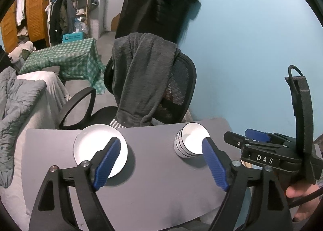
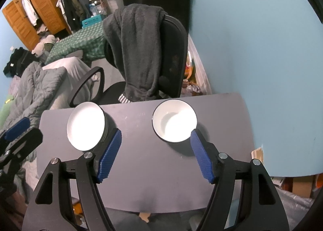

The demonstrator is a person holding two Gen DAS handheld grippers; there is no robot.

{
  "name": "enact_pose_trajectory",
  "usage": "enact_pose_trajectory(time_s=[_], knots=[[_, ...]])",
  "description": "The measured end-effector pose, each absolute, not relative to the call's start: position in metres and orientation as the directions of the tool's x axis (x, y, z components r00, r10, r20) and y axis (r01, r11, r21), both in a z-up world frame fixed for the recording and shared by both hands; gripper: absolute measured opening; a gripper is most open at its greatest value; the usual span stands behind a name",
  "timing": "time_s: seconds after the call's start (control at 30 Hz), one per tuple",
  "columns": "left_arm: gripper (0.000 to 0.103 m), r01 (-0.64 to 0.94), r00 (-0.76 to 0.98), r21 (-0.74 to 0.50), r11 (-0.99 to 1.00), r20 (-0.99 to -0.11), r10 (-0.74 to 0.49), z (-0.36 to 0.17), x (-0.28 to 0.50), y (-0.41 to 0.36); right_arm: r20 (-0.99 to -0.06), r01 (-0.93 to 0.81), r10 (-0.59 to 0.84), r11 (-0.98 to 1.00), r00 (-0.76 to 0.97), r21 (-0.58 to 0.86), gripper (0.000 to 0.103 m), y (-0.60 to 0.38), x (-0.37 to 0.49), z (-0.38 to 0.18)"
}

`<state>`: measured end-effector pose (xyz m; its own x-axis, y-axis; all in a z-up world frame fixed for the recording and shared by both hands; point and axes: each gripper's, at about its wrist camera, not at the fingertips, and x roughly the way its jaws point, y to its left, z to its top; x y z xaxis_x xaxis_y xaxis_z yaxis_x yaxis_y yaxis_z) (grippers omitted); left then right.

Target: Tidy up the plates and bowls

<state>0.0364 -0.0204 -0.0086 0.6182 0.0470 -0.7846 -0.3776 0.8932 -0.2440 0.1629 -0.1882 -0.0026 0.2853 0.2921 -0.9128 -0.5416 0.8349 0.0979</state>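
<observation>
A stack of white plates [image 1: 94, 142] sits on the far left of the grey table [image 1: 153, 186]. A stack of white bowls [image 1: 188, 140] with dark-ringed sides stands at the far right. My left gripper [image 1: 161, 140] hovers above the table between the two stacks, open and holding nothing. In the right wrist view the plates [image 2: 85, 126] and the bowls [image 2: 174, 123] appear the same way, and my right gripper [image 2: 155, 131] is open with nothing between its blue pads. Each gripper shows at the edge of the other's view: the right one [image 1: 246, 136], the left one [image 2: 20, 136].
A black office chair [image 1: 181, 81] draped with a dark grey fleece [image 1: 141, 73] stands just behind the table's far edge. A blue wall [image 1: 252, 49] runs along the right. A bed with grey bedding [image 1: 18, 100] lies to the left. A person's hand [image 1: 300, 192] grips the right handle.
</observation>
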Motion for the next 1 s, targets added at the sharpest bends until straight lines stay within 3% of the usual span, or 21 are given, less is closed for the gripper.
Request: enact_pose_trajectory(time_s=[1.0], knots=[[0.085,-0.422,0.571,-0.254,0.87,-0.82,0.037,-0.025,0.067,-0.036,-0.926,-0.548,0.252,0.834,0.282,0.06,0.07,-0.223,0.197,-0.013]])
